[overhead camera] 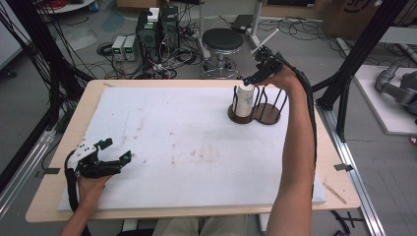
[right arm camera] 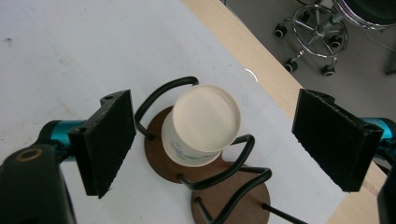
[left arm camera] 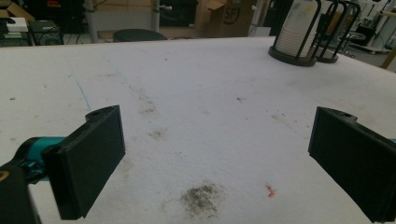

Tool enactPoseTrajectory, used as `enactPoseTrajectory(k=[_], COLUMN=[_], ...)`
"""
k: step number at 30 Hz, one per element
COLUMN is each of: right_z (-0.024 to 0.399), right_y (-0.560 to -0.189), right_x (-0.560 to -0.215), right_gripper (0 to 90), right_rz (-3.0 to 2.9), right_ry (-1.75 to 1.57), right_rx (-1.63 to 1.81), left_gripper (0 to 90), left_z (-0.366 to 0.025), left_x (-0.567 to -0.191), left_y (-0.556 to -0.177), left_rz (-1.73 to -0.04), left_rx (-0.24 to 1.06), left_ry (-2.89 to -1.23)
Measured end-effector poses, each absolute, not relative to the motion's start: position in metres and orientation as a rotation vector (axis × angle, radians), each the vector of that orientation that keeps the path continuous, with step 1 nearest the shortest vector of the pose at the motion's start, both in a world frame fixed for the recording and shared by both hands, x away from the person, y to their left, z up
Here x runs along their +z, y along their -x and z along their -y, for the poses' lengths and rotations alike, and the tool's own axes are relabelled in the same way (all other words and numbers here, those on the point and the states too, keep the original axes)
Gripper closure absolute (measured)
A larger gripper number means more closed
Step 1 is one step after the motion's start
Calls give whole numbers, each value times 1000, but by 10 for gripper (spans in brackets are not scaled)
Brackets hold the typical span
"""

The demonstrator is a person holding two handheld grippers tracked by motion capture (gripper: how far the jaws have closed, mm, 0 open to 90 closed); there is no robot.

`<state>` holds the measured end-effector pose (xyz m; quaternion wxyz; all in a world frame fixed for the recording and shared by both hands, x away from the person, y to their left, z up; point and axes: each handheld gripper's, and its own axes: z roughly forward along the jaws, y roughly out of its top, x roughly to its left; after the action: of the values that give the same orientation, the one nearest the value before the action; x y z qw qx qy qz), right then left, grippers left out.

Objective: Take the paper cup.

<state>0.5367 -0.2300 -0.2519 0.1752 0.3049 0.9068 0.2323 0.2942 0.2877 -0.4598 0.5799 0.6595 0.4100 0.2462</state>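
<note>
Your right gripper [right arm camera: 212, 140] hovers over the stack of paper cups [overhead camera: 244, 101] in the wire cup holder [overhead camera: 268, 114] at the surface's [overhead camera: 187, 147] far right, fingers spread wide, empty. Your left gripper [overhead camera: 117, 150] rests near-left, fingers wide. The cups' blue print is unreadable.

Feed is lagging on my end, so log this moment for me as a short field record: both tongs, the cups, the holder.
right tongs: open, above the cup stack, jaws wide on either side, not touching
left tongs: open, low over the white mat, holding nothing
cup stack: white paper cups, upside down, in the holder's nearer ring
holder: two round brown bases, black wire loops; second ring looks empty
holder location: far right of mat
</note>
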Motion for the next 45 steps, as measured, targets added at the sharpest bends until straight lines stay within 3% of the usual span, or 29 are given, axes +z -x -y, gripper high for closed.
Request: enactPoseTrajectory(k=[31,45], right_z=[215,214], right_y=[-565,-570], right_x=[-300,-307], right_gripper=[146,331], right_rz=[-2704,-2739], right_ry=[-890,-923], right_rx=[426,394], left_gripper=[38,38], left_z=[-286,-286], left_x=[-460,-460], left_y=[-293,-294], left_rz=[-952,-952], left_rx=[588,589], left_ry=[-1555,-1556])
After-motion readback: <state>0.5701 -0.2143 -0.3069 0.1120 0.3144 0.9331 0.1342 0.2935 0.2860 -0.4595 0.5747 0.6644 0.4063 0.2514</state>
